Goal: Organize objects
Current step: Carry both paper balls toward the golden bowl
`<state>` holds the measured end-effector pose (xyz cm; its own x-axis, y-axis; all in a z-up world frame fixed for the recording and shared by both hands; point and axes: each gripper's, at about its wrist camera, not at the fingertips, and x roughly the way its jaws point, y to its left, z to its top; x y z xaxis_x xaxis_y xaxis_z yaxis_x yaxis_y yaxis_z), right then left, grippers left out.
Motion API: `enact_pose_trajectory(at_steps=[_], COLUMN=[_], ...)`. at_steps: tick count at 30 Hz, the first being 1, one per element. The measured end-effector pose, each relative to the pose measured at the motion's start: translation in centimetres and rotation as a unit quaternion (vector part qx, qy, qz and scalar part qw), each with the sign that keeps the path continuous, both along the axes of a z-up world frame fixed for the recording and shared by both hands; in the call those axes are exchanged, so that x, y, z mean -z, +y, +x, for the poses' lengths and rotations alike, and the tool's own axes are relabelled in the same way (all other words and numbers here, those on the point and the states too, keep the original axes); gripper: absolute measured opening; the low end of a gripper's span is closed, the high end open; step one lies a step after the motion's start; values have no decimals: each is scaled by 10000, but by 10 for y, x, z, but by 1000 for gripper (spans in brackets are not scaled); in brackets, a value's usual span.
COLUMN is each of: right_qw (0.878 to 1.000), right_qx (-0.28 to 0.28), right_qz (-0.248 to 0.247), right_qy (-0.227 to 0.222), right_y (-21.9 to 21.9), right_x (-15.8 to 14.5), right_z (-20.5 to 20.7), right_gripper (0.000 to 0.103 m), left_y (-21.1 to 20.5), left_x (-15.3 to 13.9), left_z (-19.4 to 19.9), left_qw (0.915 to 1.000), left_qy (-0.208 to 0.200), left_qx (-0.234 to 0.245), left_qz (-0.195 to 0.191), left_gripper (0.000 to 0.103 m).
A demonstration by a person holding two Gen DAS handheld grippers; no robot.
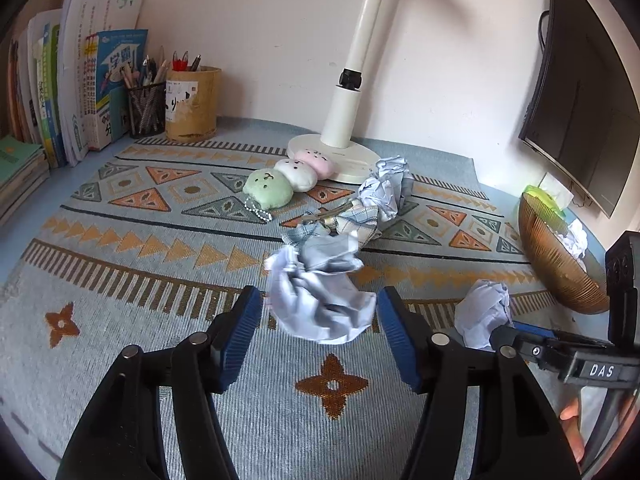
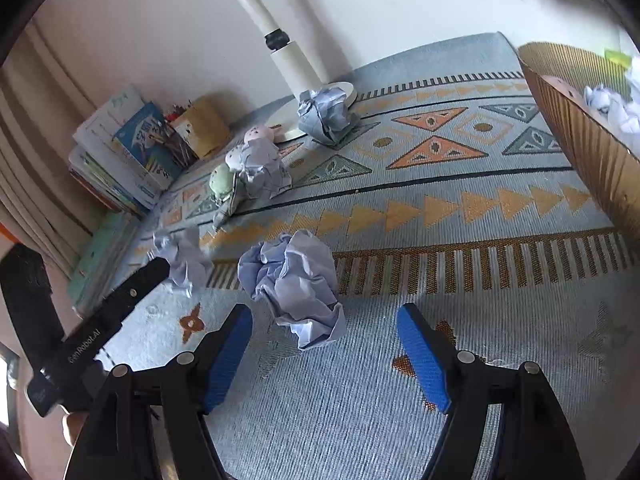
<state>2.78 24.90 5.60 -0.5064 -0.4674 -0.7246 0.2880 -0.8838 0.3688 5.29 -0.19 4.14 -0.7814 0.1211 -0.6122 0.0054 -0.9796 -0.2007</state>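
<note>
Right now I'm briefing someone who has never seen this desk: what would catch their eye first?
Crumpled paper balls litter the patterned mat: one paper ball lies between the open left tongs, another paper ball just ahead of the open right tongs. Further back, a three-ball plush toy rests against the white lamp base. At the right edge, a ribbed brown basket already holds crumpled paper.

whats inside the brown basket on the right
The brown basket holds crumpled white paper, with something yellow-green toward its back. Its near wall hides the bottom, so anything under the paper can't be seen.
</note>
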Motion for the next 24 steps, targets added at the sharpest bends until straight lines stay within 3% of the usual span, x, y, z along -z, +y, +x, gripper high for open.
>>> enact_pose_trajectory(at_steps=[6, 13, 17, 18, 19, 20, 24], right_qw=[9989, 9974, 9929, 9886, 9861, 9874, 9882], right_qx=[-128, -225, 34, 218, 293, 173, 93], right_qz=[438, 649, 1136, 1412, 1520, 1433, 1222], right_qy=[126, 223, 351, 477, 609, 650, 919], right_y=[-13, -28, -44, -47, -48, -48, -41], right_x=[2, -3, -1, -2, -3, -4, -15], right_z=[3, 4, 0, 2, 6, 8, 21], right_gripper=[84, 84, 84, 79, 53, 39, 37], left_y=[-2, -5, -5, -5, -5, -6, -8], left_x=[0, 0, 1, 0, 0, 0, -2], left_z=[1, 0, 0, 0, 1, 1, 4], left_qw=[10000, 9999, 9998, 9998, 9998, 9998, 9994], left_qy=[40, 34, 30, 43, 57, 71, 163], left_qx=[3, -8, -19, -15, -4, 5, 26], left_qz=[48, 153, 182, 182, 190, 205, 309], left_gripper=[65, 64, 64, 64, 64, 65, 64])
